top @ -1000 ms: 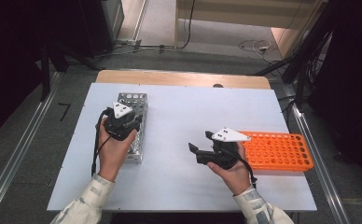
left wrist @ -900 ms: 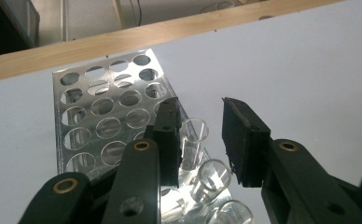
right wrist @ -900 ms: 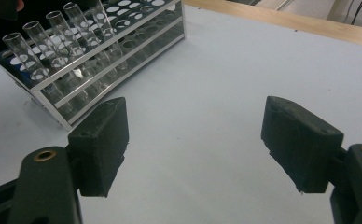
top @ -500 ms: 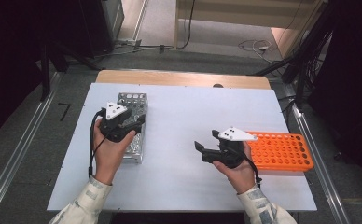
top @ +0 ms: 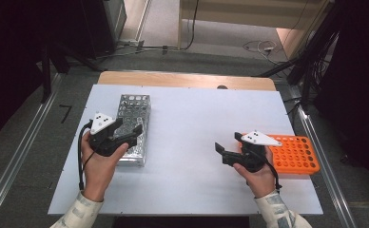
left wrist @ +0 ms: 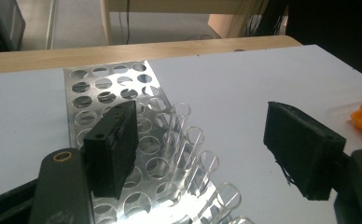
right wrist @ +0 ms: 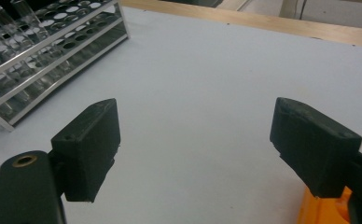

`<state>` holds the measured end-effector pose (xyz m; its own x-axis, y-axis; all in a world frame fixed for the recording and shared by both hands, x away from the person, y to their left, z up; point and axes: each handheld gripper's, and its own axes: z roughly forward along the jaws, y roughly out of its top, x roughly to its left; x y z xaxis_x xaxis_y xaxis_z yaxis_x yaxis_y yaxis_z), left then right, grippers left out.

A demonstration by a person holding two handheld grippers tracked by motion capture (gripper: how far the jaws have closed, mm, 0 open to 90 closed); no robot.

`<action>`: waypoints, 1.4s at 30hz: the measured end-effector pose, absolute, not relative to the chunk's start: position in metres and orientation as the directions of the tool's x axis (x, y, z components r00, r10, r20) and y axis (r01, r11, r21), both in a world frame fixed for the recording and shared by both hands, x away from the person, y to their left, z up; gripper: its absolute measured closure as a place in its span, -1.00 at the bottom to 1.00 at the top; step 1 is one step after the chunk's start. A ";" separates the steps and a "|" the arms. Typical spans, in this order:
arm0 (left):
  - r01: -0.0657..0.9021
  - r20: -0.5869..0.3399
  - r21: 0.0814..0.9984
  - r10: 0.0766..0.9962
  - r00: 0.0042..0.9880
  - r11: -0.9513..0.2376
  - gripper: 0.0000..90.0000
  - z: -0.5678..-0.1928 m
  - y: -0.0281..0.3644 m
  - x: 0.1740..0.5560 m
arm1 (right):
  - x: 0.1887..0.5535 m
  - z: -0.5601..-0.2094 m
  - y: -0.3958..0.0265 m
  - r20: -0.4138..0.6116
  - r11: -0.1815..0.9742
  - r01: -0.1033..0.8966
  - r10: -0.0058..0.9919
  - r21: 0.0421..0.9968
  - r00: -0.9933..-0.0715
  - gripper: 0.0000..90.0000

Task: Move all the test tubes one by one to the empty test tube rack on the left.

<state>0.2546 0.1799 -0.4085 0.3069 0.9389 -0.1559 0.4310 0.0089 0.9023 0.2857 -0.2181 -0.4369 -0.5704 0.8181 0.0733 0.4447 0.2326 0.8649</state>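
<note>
Left gripper (left wrist: 202,154) just opened, glass tubes (left wrist: 191,149) between jaws, untouched.

Left claw (top: 128,132) just opening; right claw (top: 229,146) agape.

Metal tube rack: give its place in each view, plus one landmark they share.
High view: metal tube rack left of centre, beside the left gripper.
Left gripper view: lower centre-left, under the jaws.
Right gripper view: top left corner.
Shared landmark: white table.
</note>
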 end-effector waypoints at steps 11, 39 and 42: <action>0.407 -0.173 0.912 0.943 0.283 0.045 -0.51 -0.418 0.200 0.228 | 0.282 -0.439 -0.249 0.075 0.202 0.459 0.853 0.865 -0.516 -0.68; 0.420 -0.135 0.906 0.978 0.157 0.057 -0.55 -0.454 0.242 0.199 | 0.251 -0.443 -0.345 0.033 0.139 0.462 0.938 0.876 -0.345 -0.69; 0.424 -0.135 0.904 0.980 0.148 0.060 -0.55 -0.456 0.244 0.199 | 0.250 -0.444 -0.350 0.031 0.134 0.465 0.943 0.875 -0.331 -0.69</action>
<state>0.1991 0.2435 -0.4561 0.1476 0.9798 -0.1349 0.4241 0.0605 0.9036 0.2495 -0.3501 -0.4441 -0.3310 0.9431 0.0312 0.4655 0.1344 0.8748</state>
